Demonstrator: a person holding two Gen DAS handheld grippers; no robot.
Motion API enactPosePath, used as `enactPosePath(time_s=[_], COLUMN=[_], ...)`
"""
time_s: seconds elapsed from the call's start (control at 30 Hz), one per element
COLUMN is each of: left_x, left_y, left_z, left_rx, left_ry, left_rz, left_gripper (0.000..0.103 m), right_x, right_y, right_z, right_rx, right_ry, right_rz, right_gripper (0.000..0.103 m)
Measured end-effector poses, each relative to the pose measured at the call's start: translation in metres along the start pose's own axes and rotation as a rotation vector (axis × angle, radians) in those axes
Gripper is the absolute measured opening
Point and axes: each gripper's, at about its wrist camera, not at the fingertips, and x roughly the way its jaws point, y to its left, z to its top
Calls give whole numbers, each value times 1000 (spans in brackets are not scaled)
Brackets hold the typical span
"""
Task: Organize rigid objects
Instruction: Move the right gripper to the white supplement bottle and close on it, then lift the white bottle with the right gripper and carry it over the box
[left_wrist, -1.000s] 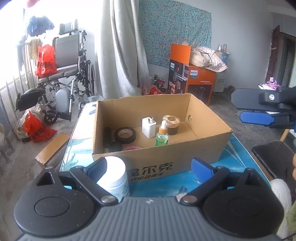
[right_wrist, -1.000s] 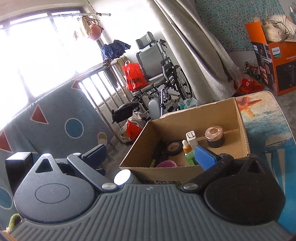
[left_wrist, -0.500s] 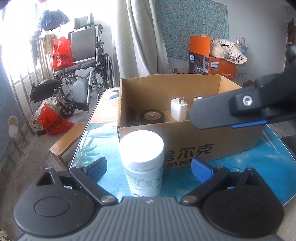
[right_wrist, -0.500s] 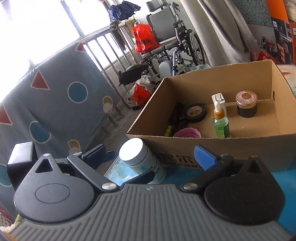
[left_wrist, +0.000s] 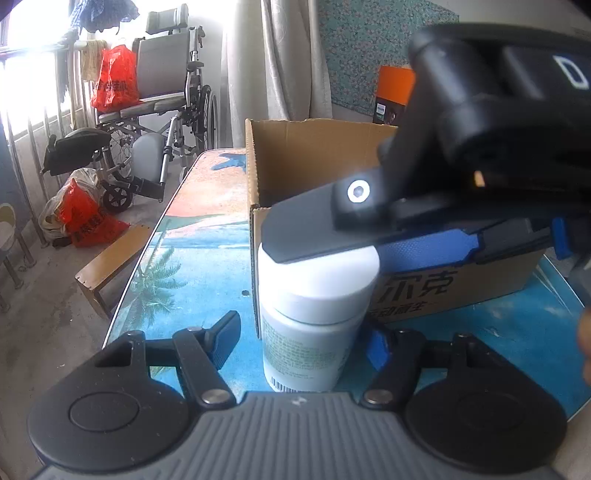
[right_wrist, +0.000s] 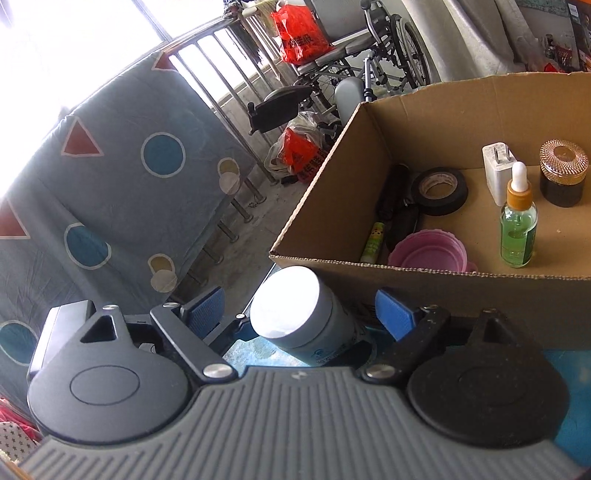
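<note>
Left wrist view: the white jar (left_wrist: 317, 314) stands on the worktop (left_wrist: 192, 266) against the cardboard box (left_wrist: 461, 284), between the left gripper (left_wrist: 303, 341) jaws, closing but not touching. Right wrist view alone shows the box contents: tape roll (right_wrist: 439, 190), green dropper bottle (right_wrist: 518, 229); the right gripper (right_wrist: 299, 314) jaws, closing, straddle the jar lid, gaps visible.

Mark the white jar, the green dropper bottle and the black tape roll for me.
white jar (right_wrist: 284, 306): right wrist view, on its lid.
green dropper bottle (right_wrist: 518, 232): right wrist view, on its glass body.
black tape roll (right_wrist: 439, 191): right wrist view, on its rim.

white bottle (left_wrist: 314, 306), brown cardboard box (right_wrist: 424, 122), green dropper bottle (right_wrist: 518, 232), pink cup (right_wrist: 428, 254), blue sea-print tabletop (left_wrist: 192, 273).
</note>
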Motion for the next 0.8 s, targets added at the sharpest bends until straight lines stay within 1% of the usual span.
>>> enactPosePath(time_s=[0.03, 0.07, 0.1, 0.13, 0.17, 0.27, 0.37, 0.6, 0.67, 0.8], left_x=[1, 1, 0, -1, -2, -3, -7, -24, -33, -58], left_y=[0, 0, 0, 0, -2, -4, -4, -14, -18, -33], left_z=[-1, -2, -3, -4, -5, -6, -5, -4, -1, 12], left_rx=[-6, -14, -18, -17, -11, -11, -14, 5, 20, 66], left_ry=[0, -4, -8, -13, -17, -21, -18, -9, -15, -45], left_rz=[-7, -18, -27, -28, -21, -17, -27, -13, -5, 16], left_gripper=[66, 62, 55, 56, 55, 54, 54, 54, 54, 54], right_x=[2, 4, 6, 7, 7, 6, 2, -20, -29, -58], right_y=[-2, -5, -6, -9, -12, -13, -12, -6, -3, 8], right_z=[0, -1, -1, -1, -2, -3, -5, -14, -16, -14], right_rx=[14, 29, 39, 52, 69, 85, 87, 89, 86, 65], right_ry=[5, 9, 12, 14, 11, 6, 5, -9, -21, -78], right_rz=[6, 7, 8, 11, 24, 27, 25, 39, 49, 83], right_gripper=[73, 67, 64, 57, 53, 48, 44, 44, 44, 44])
